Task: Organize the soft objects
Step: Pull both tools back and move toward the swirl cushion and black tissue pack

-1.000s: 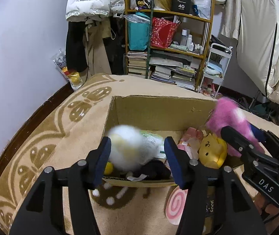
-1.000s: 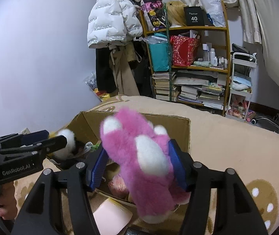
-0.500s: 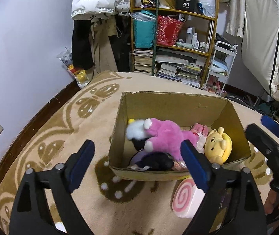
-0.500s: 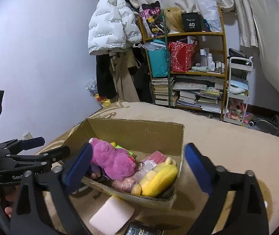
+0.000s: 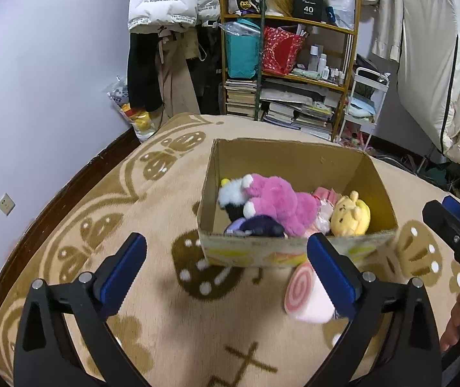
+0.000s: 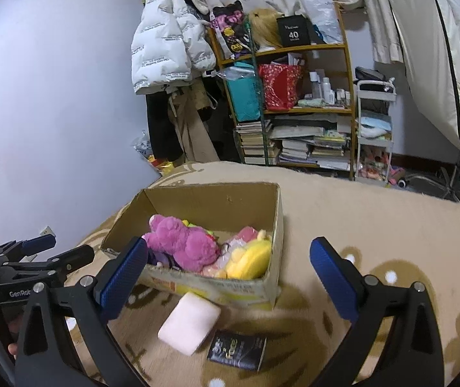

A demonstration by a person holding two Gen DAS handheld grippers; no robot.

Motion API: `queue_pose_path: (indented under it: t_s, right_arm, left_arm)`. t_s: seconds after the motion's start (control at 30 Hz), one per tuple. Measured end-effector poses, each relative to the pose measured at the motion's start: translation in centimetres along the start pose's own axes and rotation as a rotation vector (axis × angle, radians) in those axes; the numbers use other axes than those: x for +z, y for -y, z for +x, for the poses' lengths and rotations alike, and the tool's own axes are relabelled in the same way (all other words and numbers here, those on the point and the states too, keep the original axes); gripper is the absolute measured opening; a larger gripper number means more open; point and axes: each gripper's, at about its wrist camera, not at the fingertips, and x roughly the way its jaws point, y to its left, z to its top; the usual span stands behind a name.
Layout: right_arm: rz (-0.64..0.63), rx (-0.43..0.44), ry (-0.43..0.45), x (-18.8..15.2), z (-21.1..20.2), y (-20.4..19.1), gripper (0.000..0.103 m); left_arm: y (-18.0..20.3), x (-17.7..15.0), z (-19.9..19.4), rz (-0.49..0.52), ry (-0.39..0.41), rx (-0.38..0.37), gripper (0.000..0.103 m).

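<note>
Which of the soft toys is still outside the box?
The pink swirl roll. It lies on the rug in front of the cardboard box, while the pink plush and yellow plush are inside it.

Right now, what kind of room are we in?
Probably a bedroom or spare room at home: a shelf crammed with books, a puffy coat hanging up, and a box of stuffed toys on a patterned rug.

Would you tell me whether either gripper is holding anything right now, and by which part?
Nothing is held: the left gripper and the right gripper are both open and empty.
</note>
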Motion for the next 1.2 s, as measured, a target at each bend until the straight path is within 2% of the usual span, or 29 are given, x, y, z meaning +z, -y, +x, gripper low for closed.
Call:
queue_pose_path:
  t_s: [0.37,0.6,1.2]
  right_arm:
    - [0.012,-0.024,-0.047,-2.2,-2.5,0.3,0.103]
    - [0.018,-0.035,-0.069,-3.6,-3.1,0.4,0.103]
    - [0.054,-0.056,-0.165,-5.8,-0.1,1.4,0.103]
  left_arm:
    - [1.0,-1.9,-2.3,0.049,-0.016,0.009,0.099]
    - [1.6,-3.4,-2.8,0.08,-0.06,0.006,0.099]
    - [3.8,-5.6,-0.7,0.143,-0.099,-0.02,0.099]
